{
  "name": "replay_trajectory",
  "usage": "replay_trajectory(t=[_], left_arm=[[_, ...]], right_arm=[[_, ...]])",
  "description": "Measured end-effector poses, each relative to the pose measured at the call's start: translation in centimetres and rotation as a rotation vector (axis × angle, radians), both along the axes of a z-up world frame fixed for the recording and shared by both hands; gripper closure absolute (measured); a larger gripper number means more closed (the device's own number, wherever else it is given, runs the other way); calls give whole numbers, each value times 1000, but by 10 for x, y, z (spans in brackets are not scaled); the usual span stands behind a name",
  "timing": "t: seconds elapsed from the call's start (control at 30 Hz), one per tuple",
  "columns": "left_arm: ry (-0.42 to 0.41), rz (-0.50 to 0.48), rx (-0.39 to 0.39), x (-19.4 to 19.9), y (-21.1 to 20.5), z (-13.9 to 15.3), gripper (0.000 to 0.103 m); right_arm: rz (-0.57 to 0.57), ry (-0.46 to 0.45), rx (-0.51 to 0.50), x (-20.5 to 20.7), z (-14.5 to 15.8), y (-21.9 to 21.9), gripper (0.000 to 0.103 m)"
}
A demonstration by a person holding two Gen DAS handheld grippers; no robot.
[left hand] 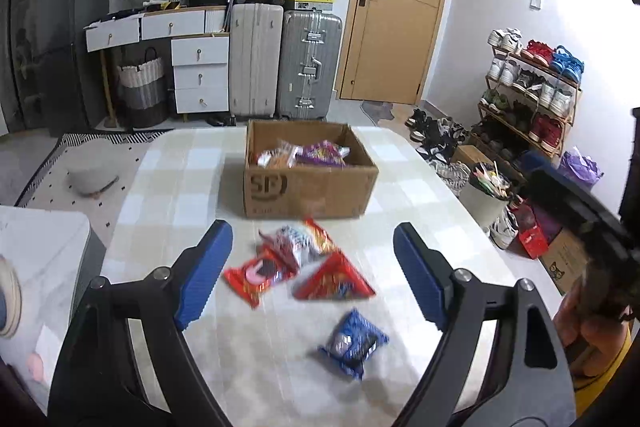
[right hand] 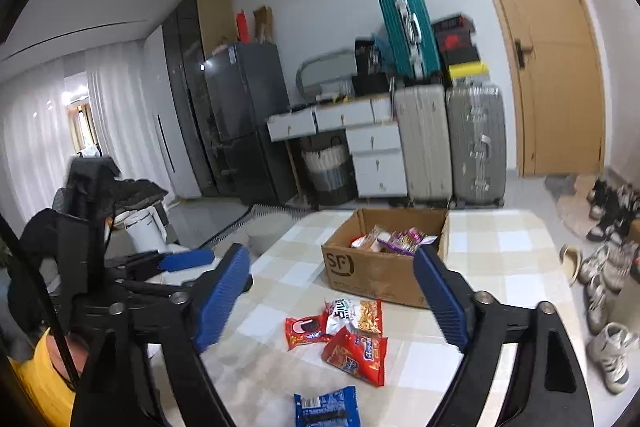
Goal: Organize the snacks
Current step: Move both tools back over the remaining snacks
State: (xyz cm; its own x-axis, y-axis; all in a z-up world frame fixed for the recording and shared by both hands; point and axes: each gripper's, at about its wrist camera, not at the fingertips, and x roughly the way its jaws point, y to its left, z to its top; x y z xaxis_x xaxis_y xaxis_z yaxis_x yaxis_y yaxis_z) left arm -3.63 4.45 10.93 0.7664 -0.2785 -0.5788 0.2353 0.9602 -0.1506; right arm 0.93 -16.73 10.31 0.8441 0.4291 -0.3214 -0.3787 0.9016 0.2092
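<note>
Lying loose beneath both spread grippers (left hand: pixel 312 275) (right hand: pixel 334 301): snack packets (left hand: pixel 298 267).

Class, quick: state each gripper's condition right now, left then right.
Left gripper: open, holding nothing; snack packets lie on the table beyond it.
Right gripper: open, holding nothing.

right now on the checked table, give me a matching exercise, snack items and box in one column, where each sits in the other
Things:
1. blue cookie packet
2. purple snack bag
3. cardboard box
4. red triangular packet

Places:
A. inside the box
B. far end of the table, open top
C. alone, nearest the camera
D. in the cluster of packets just in front of the box

Pairs: 1-C, 2-A, 3-B, 4-D
</note>
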Motion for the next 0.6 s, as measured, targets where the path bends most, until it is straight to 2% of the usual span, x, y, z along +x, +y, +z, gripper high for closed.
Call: replay_trajectory(t=[0.07,0.13,0.27,0.43,0.6], left_arm=[[6,-11,-2,-23,6,-8,22],[4,-5,9,-40,10,-16,20],[10,-9,25,-67,13,-33,16],[55,-56,59,-75,1,-57,16],[75,-74,83,-67,-17,-72,16]], right_arm=[[-13,-36,11,-22,-1,-3,3],[-17,-63,1,-41,-3,-4,2],[-22,-51,-30,-57,-15,-3,1],[-32,-17,-52,-57,-32,-1,1],[-28,3,-56,-55,-47,-2,1]])
